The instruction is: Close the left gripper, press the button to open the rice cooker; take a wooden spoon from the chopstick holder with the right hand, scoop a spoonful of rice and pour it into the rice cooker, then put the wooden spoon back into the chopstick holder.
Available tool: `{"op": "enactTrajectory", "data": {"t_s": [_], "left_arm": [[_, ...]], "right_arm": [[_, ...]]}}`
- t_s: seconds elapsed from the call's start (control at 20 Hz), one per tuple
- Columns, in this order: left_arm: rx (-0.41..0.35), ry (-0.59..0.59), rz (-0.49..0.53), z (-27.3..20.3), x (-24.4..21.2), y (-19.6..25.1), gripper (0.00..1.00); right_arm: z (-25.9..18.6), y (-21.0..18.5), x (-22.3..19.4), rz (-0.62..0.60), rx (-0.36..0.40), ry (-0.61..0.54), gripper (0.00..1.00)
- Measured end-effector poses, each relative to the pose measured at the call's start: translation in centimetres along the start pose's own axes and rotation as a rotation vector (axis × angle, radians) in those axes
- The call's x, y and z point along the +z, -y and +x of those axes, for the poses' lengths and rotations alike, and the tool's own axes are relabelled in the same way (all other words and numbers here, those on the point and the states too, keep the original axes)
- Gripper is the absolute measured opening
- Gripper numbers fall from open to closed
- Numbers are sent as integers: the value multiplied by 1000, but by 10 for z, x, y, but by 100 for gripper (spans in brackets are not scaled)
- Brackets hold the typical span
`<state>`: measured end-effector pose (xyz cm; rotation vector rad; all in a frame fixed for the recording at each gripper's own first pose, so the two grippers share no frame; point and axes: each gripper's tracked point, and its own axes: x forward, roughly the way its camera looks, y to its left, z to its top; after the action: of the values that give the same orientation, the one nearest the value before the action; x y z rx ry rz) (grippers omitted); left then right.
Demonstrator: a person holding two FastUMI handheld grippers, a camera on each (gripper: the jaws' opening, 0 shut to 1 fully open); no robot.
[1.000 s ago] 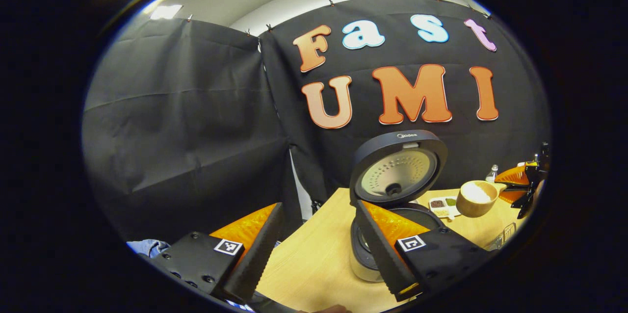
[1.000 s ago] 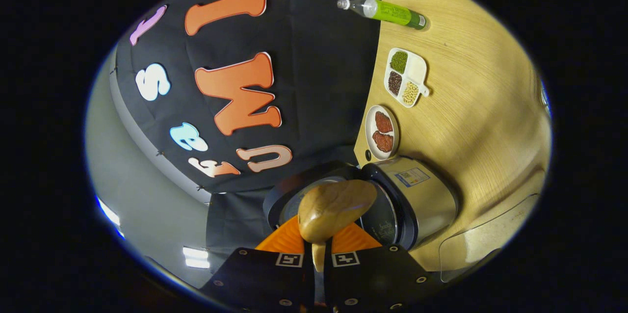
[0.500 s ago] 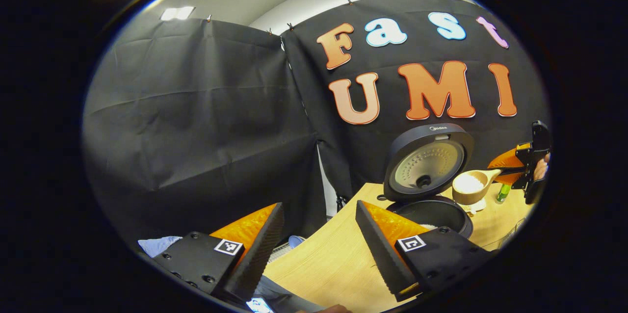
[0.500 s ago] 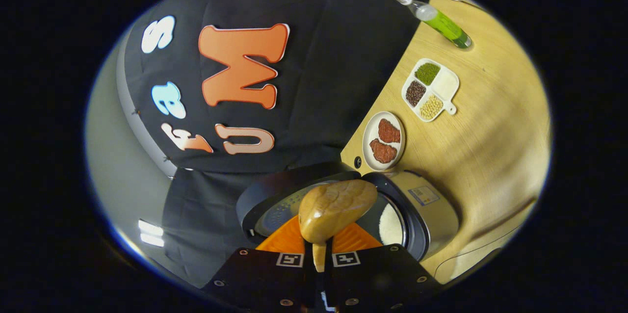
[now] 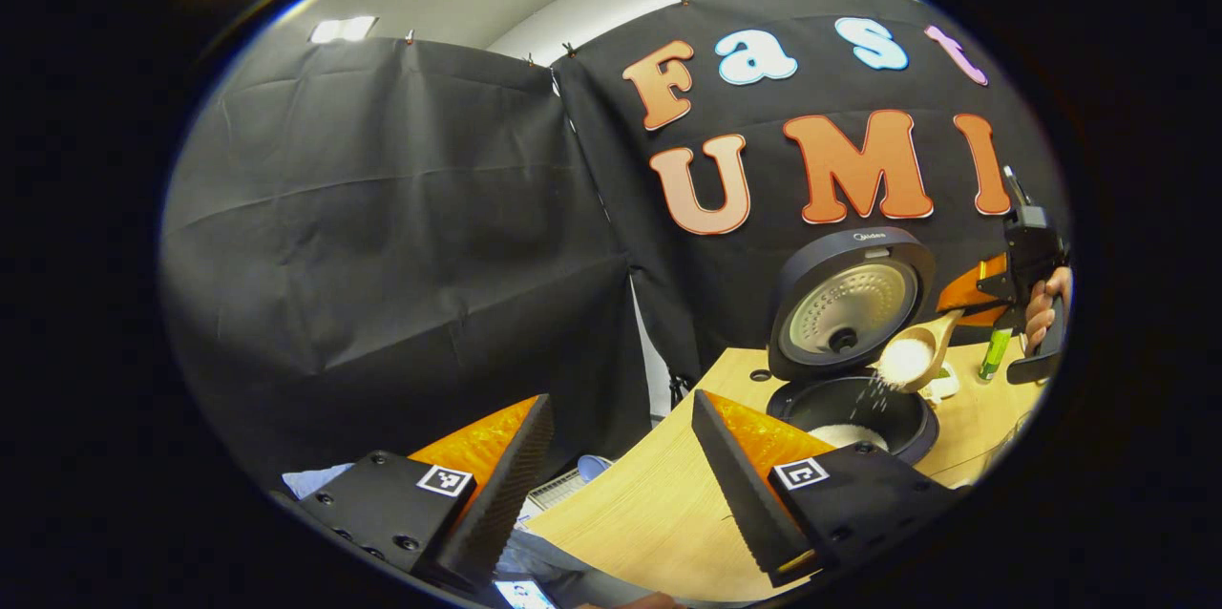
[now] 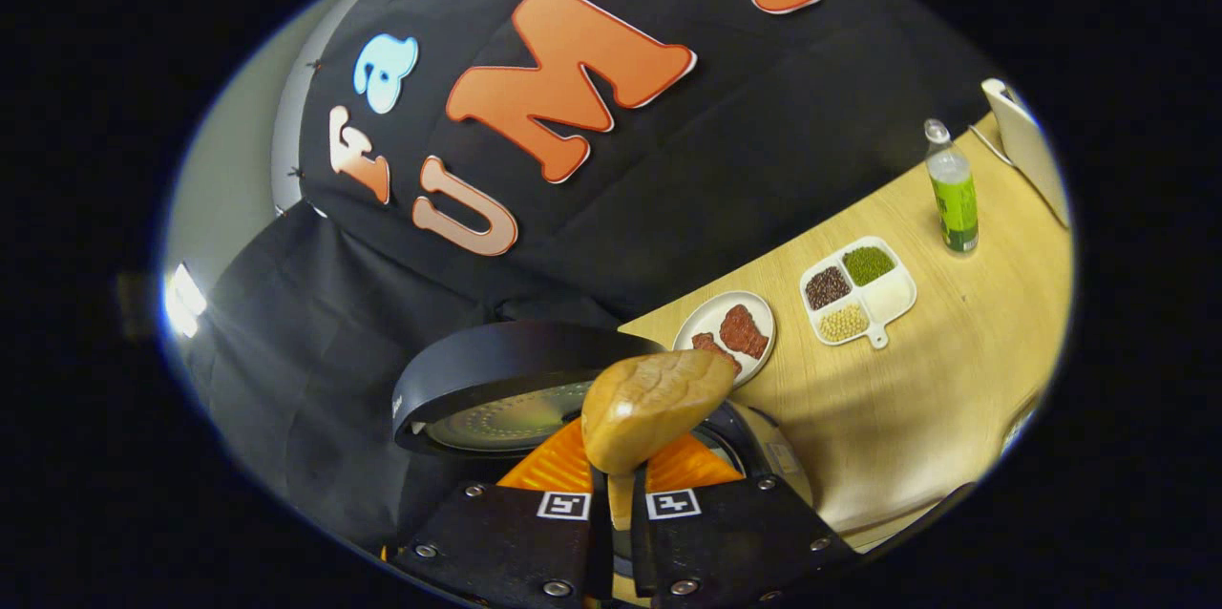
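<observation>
The rice cooker (image 5: 853, 413) stands on the wooden table with its lid (image 5: 848, 302) raised, white rice lying in its pot. Above the pot's right rim the wooden spoon (image 5: 912, 356) is tilted and rice falls from it into the cooker. My right gripper (image 5: 983, 296), held by a hand, is shut on the spoon's handle. In the right gripper view the spoon's bowl (image 6: 654, 407) shows from behind, just ahead of my right gripper (image 6: 619, 480), over the cooker's lid (image 6: 511, 385). My left gripper (image 5: 619, 480) is open and holds nothing, off to the cooker's left.
A plate with red pieces (image 6: 727, 335), a divided dish of beans and grains (image 6: 857, 290) and a green bottle (image 6: 953, 199) stand behind the cooker on the table (image 6: 916, 399). The table's left edge (image 5: 621, 504) runs close to my left gripper.
The right gripper has rolled, tipping the spoon, and rice now pours into the pot. The left gripper has drawn back to the left of the cooker, still open.
</observation>
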<state>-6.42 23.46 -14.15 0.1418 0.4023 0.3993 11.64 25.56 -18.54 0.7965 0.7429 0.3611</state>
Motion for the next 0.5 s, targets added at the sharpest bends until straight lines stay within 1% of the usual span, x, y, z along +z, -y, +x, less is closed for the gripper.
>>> {"op": "enactTrajectory", "data": {"t_s": [0.15,0.3,0.35,0.5], "left_arm": [[-1,-4,4,1,-3,-6,99],[-2,-2,10,4,-5,-8,99],[0,-2,14,5,-5,-11,100],[4,-7,12,5,-11,-16,99]], "right_arm": [[0,-11,5,-79,0,28,7],[3,-16,13,-109,-7,46,7],[3,-18,14,-114,-6,54,7],[2,-23,19,-169,-16,71,7]]}}
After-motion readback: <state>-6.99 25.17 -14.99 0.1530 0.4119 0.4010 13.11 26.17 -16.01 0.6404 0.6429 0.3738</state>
